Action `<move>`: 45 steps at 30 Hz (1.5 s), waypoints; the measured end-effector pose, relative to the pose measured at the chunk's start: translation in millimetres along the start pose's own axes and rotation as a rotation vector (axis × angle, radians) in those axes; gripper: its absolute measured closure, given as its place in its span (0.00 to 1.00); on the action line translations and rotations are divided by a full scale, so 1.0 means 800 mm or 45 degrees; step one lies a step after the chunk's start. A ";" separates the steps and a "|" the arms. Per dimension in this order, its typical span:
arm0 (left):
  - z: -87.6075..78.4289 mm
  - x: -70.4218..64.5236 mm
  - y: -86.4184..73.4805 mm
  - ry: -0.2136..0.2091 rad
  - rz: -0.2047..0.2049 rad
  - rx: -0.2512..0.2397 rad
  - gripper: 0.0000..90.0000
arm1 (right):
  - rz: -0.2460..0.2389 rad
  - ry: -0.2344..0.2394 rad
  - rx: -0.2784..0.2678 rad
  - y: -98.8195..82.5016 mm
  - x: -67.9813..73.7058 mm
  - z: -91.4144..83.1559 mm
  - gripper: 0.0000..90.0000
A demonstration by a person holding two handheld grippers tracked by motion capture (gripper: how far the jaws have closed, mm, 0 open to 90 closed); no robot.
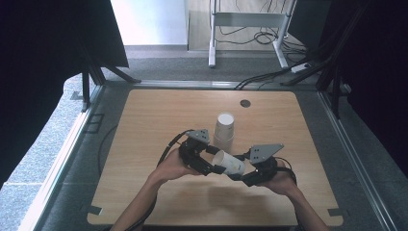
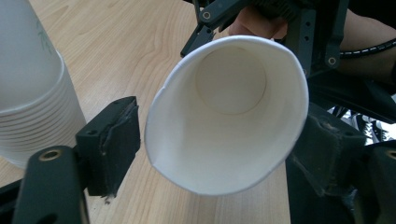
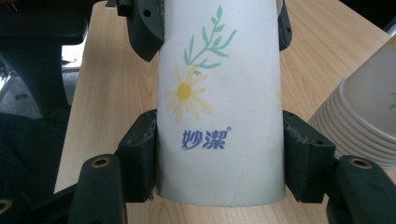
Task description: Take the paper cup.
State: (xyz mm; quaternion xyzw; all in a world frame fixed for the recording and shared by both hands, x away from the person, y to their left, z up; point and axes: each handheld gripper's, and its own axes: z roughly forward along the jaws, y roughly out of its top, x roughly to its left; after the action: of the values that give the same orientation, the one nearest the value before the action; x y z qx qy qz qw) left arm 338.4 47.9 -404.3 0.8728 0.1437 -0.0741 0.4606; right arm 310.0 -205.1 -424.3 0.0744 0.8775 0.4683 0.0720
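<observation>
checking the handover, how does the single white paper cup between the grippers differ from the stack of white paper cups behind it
The single white paper cup lies sideways in the air, held; the stack of white paper cups stands bottom-up on the table. The single cup is one cup; the stack is many nested rims. The single cup's mouth is squeezed oval. Both are white paper with green sprigs.

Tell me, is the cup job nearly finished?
One paper cup is off the upside-down stack. The right gripper squeezes its base, and the left gripper's jaws stand on either side of its rim, with a gap at one. Putting it down somewhere comes next.
</observation>
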 end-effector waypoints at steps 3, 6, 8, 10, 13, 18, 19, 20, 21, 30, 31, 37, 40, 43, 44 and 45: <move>0.000 -0.001 0.001 0.006 0.002 0.004 0.27 | 0.000 -0.002 -0.002 -0.001 0.000 0.000 0.41; 0.000 -0.002 0.001 0.020 0.018 0.014 0.31 | 0.003 0.005 -0.001 -0.003 -0.002 0.001 0.41; 0.001 -0.003 0.002 0.031 0.031 0.022 0.33 | 0.005 0.003 0.004 -0.004 -0.002 0.001 0.41; 0.001 -0.004 0.002 0.040 0.043 0.035 0.35 | 0.010 0.005 0.013 -0.004 -0.003 0.003 0.41; 0.000 -0.006 0.005 0.054 0.064 0.058 0.37 | 0.015 0.011 0.031 -0.005 -0.004 0.005 0.40; 0.000 -0.011 0.013 0.086 0.091 0.101 0.39 | 0.031 0.016 0.070 -0.003 -0.005 0.008 0.34; 0.000 -0.012 0.015 0.100 0.105 0.123 0.40 | 0.033 0.014 0.081 -0.002 -0.005 0.009 0.32; 0.000 -0.013 0.018 0.118 0.127 0.151 0.40 | 0.027 0.008 0.096 -0.001 -0.005 0.010 0.30; 0.002 -0.014 0.021 0.142 0.151 0.180 0.40 | 0.018 -0.006 0.116 0.001 -0.005 0.010 0.29; 0.019 -0.030 0.040 0.262 0.259 0.398 0.39 | -0.054 -0.063 0.366 0.018 -0.003 0.030 0.40; 0.021 -0.031 0.039 0.269 0.264 0.393 0.38 | -0.051 -0.061 0.374 0.018 -0.003 0.031 0.40; 0.014 -0.023 0.036 0.237 0.180 0.220 0.23 | 0.071 -0.053 0.219 0.005 -0.007 0.025 0.42; 0.009 -0.018 0.032 0.194 0.126 0.103 0.19 | 0.144 -0.037 0.101 -0.005 -0.010 0.020 0.42; 0.010 -0.013 0.029 0.146 0.087 0.047 0.19 | 0.170 -0.017 0.027 -0.012 -0.010 0.020 0.42; 0.012 -0.012 0.027 0.133 0.076 0.027 0.19 | 0.169 -0.013 0.009 -0.013 -0.010 0.021 0.42; 0.013 -0.012 0.027 0.122 0.073 0.023 0.20 | 0.165 -0.008 -0.002 -0.014 -0.010 0.021 0.42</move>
State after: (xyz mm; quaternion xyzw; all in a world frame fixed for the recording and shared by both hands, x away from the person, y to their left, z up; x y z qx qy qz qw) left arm 336.1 26.2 -391.1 0.8832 0.1398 -0.0204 0.4473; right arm 320.4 -199.0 -442.4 0.1324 0.8703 0.4722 0.0445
